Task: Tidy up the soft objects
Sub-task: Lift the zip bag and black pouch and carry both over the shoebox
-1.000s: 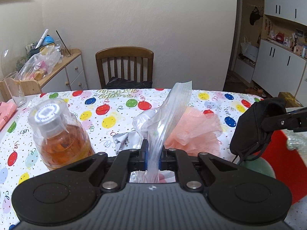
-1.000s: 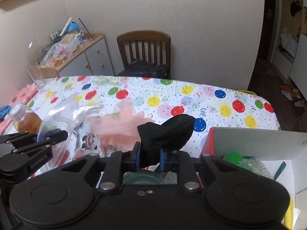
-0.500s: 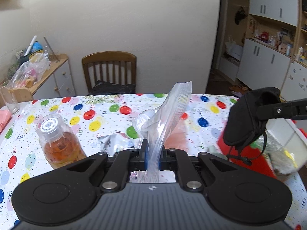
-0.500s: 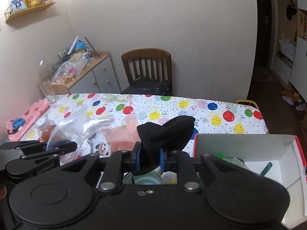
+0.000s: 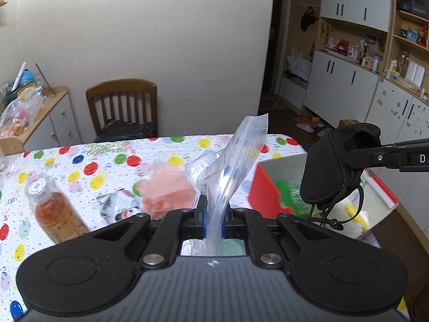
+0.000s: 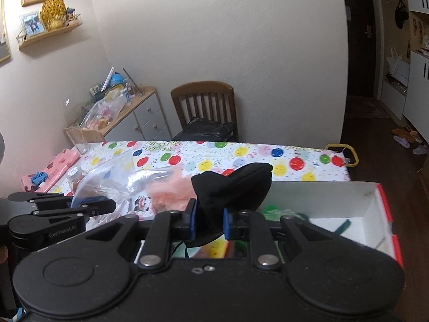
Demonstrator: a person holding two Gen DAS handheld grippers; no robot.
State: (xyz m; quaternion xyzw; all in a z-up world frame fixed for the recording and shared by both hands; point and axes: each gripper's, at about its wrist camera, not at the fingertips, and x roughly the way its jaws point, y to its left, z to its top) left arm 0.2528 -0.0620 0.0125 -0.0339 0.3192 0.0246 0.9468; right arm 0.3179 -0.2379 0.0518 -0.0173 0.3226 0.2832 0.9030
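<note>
My left gripper (image 5: 213,218) is shut on a clear zip bag (image 5: 236,166), which stands up out of its jaws above the balloon-print table (image 5: 112,161). My right gripper (image 6: 209,221) is shut on a black cloth pouch (image 6: 236,185) with a drawstring; in the left wrist view the pouch (image 5: 329,169) hangs at the right over a red-and-white box (image 5: 264,193). The right wrist view shows the left gripper (image 6: 107,205) with the bag (image 6: 112,177) at the lower left. A pink mesh puff (image 5: 166,190) lies on the table behind the bag.
A bottle of amber liquid (image 5: 53,209) stands at the left, a printed silver pouch (image 5: 118,206) beside it. The open box (image 6: 348,214) holds green items. A wooden chair (image 6: 206,110) is at the far side, a cluttered drawer unit (image 6: 128,112) to the left, cabinets (image 5: 356,80) at the right.
Both grippers have risen and swung to the right with their loads; the table and bottle sit lower and further left in view, and the box has come under the black pouch.
</note>
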